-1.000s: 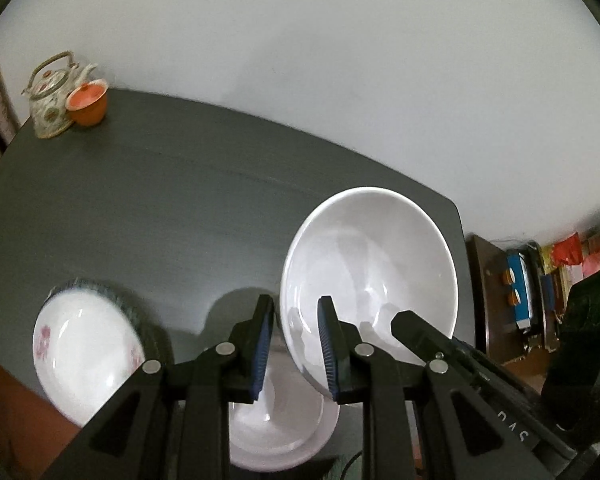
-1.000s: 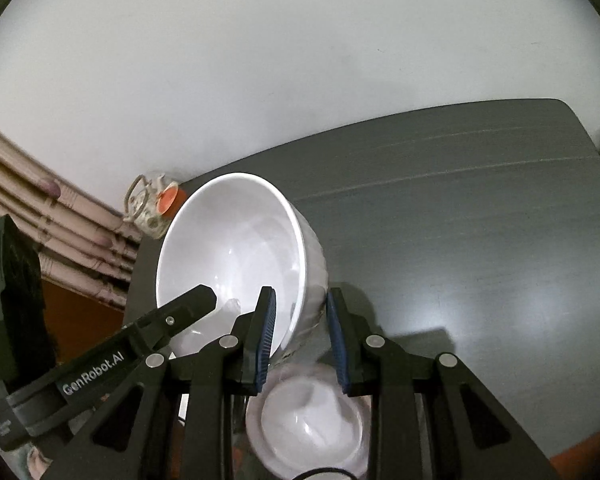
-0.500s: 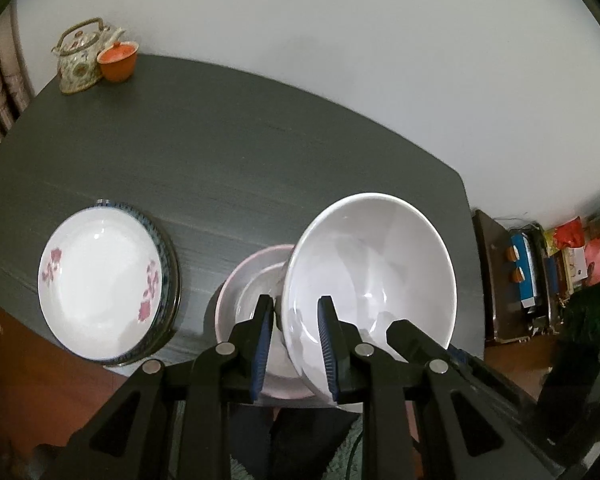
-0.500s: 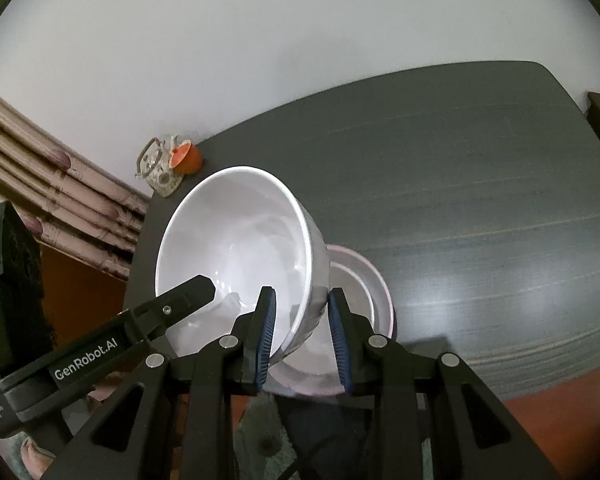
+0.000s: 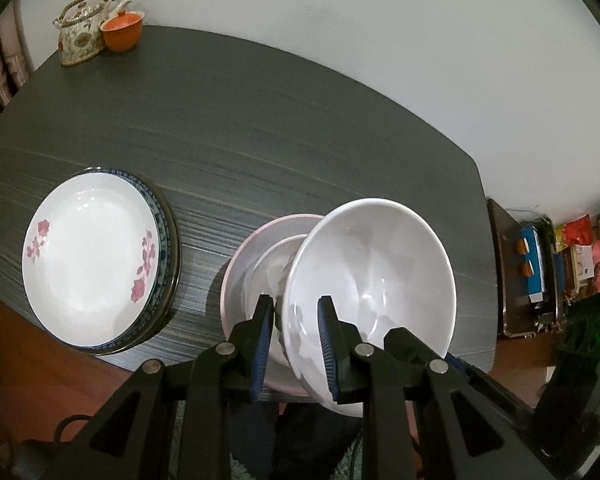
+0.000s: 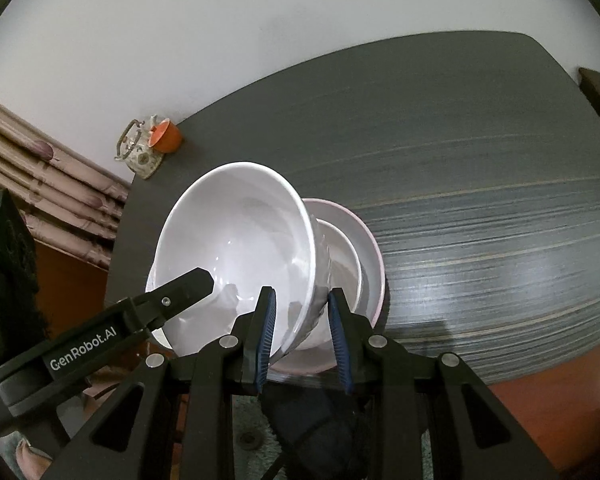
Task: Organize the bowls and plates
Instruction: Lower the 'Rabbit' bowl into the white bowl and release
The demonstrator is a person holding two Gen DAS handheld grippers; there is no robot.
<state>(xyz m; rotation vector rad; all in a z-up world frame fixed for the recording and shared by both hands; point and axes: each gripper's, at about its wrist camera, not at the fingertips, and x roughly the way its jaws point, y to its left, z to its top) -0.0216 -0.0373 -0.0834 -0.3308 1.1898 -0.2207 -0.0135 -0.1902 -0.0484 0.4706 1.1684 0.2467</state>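
Both claws grip the large white bowl (image 5: 370,276): your left claw (image 5: 294,344) pinches one side of its rim, your right claw (image 6: 302,332) the opposite side. The bowl hangs tilted just above the nested bowls (image 5: 260,276) at the desk's (image 5: 260,120) near edge. Step in hand appears to be stacking. Next, level the bowl, centre it over the nest, lower it, then release. The stacked plates (image 5: 96,260) sit toward the near left corner.
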